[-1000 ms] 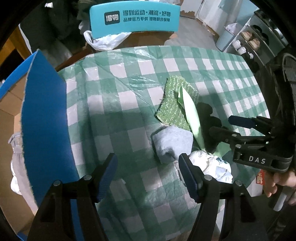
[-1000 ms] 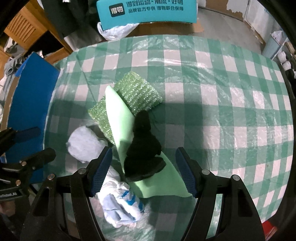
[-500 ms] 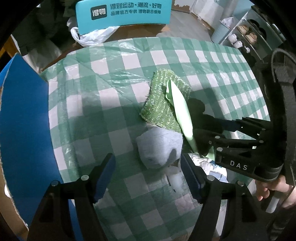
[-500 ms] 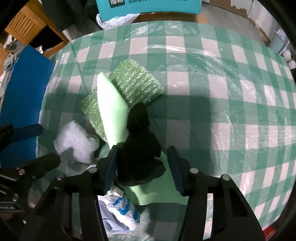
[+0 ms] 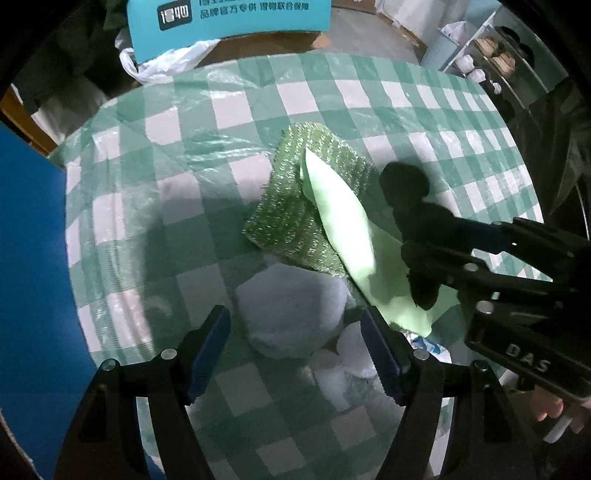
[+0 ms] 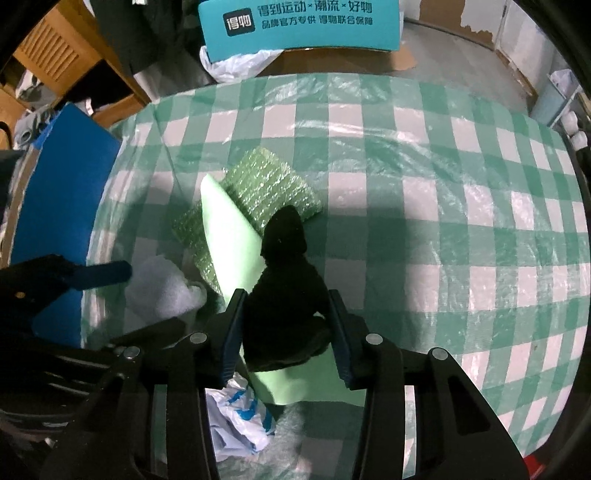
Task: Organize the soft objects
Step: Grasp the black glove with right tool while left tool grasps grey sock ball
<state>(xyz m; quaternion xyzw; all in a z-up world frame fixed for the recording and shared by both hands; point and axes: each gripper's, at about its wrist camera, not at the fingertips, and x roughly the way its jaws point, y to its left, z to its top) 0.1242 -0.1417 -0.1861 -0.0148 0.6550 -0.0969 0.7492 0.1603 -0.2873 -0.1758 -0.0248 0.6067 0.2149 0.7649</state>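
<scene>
A black soft item lies on a pale green cloth, which overlaps a glittery green scouring pad. My right gripper is shut on the black item, both pads touching its sides; this also shows in the left wrist view. A grey-white fluffy bundle lies between the open fingers of my left gripper, apart from both pads. A white-and-blue crumpled cloth lies at the near table edge.
The round table has a green-and-white checked cover under clear plastic. A blue board stands at the left edge. A teal box with print and a white plastic bag lie beyond the far edge.
My right gripper has closed from wide open onto the black item. My left gripper has moved forward so the grey-white bundle now sits between its fingers.
</scene>
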